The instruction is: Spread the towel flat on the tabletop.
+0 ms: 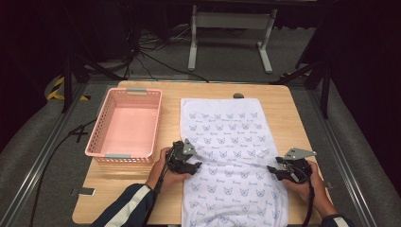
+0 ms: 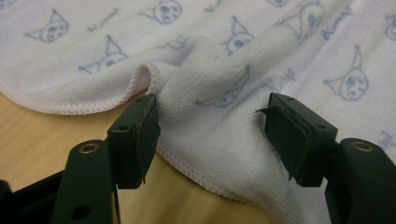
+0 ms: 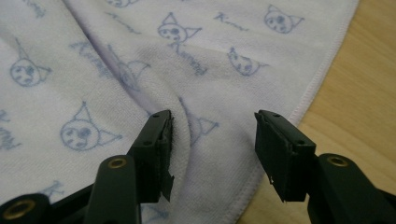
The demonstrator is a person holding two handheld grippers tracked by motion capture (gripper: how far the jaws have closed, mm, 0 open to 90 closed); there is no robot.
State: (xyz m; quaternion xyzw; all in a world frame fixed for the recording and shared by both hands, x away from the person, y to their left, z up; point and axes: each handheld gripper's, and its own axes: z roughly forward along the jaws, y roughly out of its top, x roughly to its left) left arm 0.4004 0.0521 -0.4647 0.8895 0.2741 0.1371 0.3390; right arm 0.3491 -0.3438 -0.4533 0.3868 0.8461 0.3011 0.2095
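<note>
Where blue cartoon faces and unreadable script dot the towel [image 1: 231, 156], left tool [image 1: 188, 166] and right tool [image 1: 279, 172] gape over its edges.

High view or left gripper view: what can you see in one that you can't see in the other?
High view alone: the pink basket, the person's hands holding both tongs, left and right, and the whole towel spread out. Left gripper view alone: a bunched-up fold of towel between the open left tongs, and the stitched hem close up. Both share the cat-print towel and the wooden table.
</note>
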